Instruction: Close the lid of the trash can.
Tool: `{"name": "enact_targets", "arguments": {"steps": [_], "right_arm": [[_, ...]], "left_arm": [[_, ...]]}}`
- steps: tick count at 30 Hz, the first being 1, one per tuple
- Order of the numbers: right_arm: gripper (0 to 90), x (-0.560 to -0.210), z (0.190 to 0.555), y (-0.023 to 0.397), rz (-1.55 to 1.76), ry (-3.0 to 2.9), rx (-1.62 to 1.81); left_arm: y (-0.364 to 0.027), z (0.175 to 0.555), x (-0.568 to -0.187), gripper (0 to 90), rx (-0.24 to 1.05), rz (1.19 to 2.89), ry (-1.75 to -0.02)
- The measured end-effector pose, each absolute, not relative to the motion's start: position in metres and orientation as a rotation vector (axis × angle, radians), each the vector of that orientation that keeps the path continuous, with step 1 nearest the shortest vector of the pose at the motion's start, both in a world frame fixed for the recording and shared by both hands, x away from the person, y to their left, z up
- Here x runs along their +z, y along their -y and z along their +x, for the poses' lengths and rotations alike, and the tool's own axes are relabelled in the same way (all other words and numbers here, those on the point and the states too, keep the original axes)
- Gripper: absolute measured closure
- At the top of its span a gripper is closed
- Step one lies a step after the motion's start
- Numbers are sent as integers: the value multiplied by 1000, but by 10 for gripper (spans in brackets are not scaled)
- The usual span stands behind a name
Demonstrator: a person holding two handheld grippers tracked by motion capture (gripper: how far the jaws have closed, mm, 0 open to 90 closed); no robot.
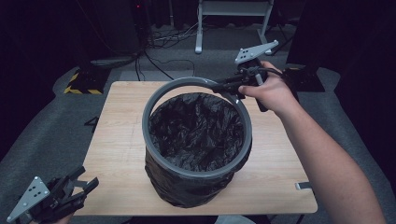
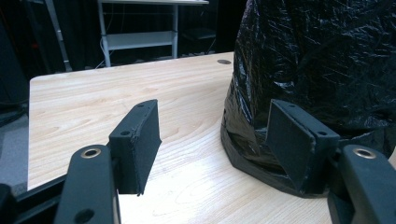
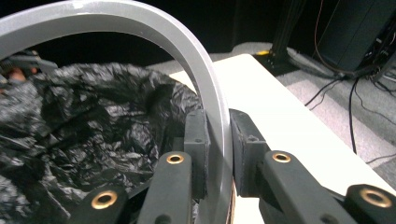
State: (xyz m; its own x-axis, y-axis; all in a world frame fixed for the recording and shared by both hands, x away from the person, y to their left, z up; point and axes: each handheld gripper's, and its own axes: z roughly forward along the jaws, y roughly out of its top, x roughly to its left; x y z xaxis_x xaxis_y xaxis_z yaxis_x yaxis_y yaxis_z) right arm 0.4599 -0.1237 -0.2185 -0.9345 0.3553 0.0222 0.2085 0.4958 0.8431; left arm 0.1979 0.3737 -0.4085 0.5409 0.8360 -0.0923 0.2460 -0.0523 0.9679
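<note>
Grey ring (image 1: 196, 83), tilted above the bin (image 1: 196, 186) lined with a black bag (image 1: 198, 128) at the middle of the worktop (image 1: 121, 140), sits pinched at its far right arc by the right tool (image 1: 229, 87); pads clamped on both faces of the band (image 3: 212, 100). Left tool (image 1: 77, 186) waits with jaws apart and nothing between them, off the near left corner, close to the bin's wrapped base (image 2: 252, 140). Best lowered level and centred over the rim, keeping the grip firm so the bag's folded edge is trapped evenly. Worth steadying the bin wall with the left tool.
</note>
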Motion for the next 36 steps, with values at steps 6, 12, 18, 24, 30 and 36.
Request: {"name": "enact_targets", "arguments": {"steps": [6,12,18,24,30,36], "right_arm": [[782,-229,467,115,512,-2642,1326],[782,-233,470,112,523,-2684,1294],[780,-234,470,112,529,-2696,1286],[648,-234,469,113,529,-2662,1332],[447,-228,459,122,507,-2548,1490],[425,-219,434,147,461,-2441,1554]], "left_arm": [[-374,198,-409,352,620,1590,-945],[-374,198,-409,352,620,1592,-943],[-374,198,-409,352,621,1592,-941],[-373,198,-407,351,620,1595,-938],[-370,199,-403,351,615,1594,-927],[-357,208,-386,349,597,1601,-873]]}}
